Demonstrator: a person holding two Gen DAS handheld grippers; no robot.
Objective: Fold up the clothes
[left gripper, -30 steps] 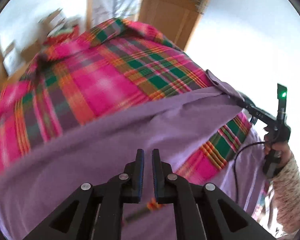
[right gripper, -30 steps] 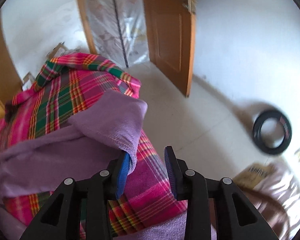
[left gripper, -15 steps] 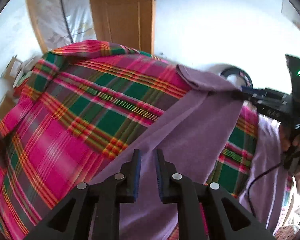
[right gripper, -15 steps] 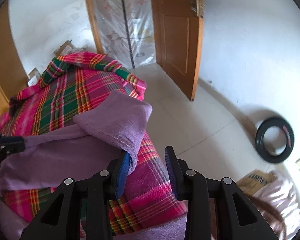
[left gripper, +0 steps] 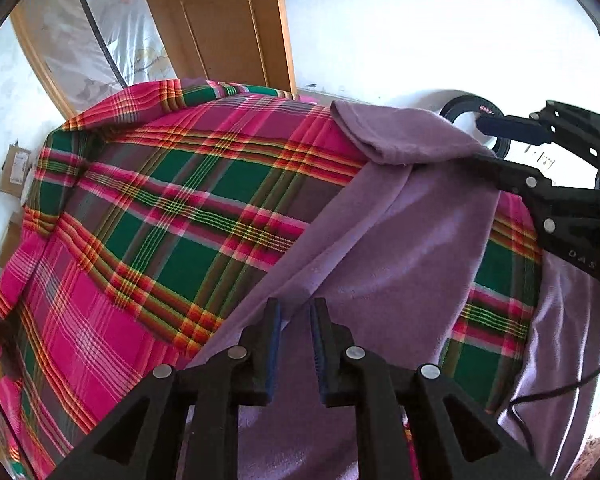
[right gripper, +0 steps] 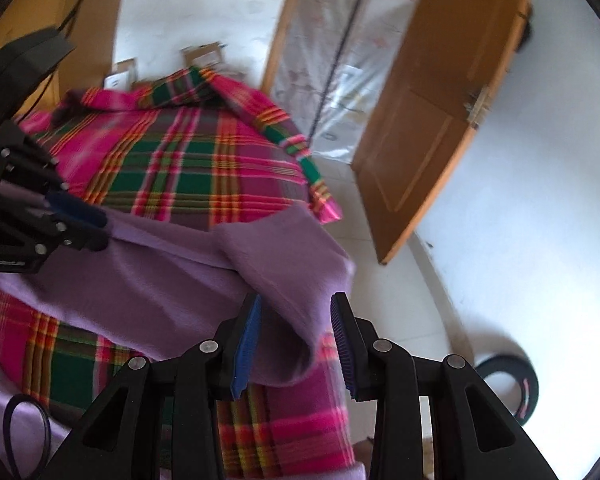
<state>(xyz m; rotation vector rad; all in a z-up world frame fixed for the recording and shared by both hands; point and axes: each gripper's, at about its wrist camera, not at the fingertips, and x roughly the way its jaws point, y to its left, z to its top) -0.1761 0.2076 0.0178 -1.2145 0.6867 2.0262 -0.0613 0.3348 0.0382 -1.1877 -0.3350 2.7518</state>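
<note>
1. While both tools are on the cloth, the purple garment (left gripper: 400, 240) lies draped in a slanting band across a surface under a pink-and-green plaid cover (left gripper: 172, 208). I cannot tell whether a desk or a bed is beneath.
2. Left gripper (left gripper: 294, 344): jaws nearly together, with purple fabric running up into the narrow gap. The right wrist view shows the same tool pinching the garment's near edge, so I read it as clamped on cloth.
3. Right gripper (right gripper: 296, 340): jaws well apart, straddling a turned-over corner that hangs between the pads. No pinch is visible there.
4. Progress, as a judgement: one end is doubled back on itself, so some layering exists. The piece is far from a flat, squared packet, though. More purple fabric trails off the near right side of the cover, loose and bunched. Squaring the edges, laying it flat and the closing folds look outstanding.
5. Fabric looks soft, thick and fleece-like, in matte lilac with a stitched hem along the flap. It sags between the two tools and creases in long ridges.
</note>
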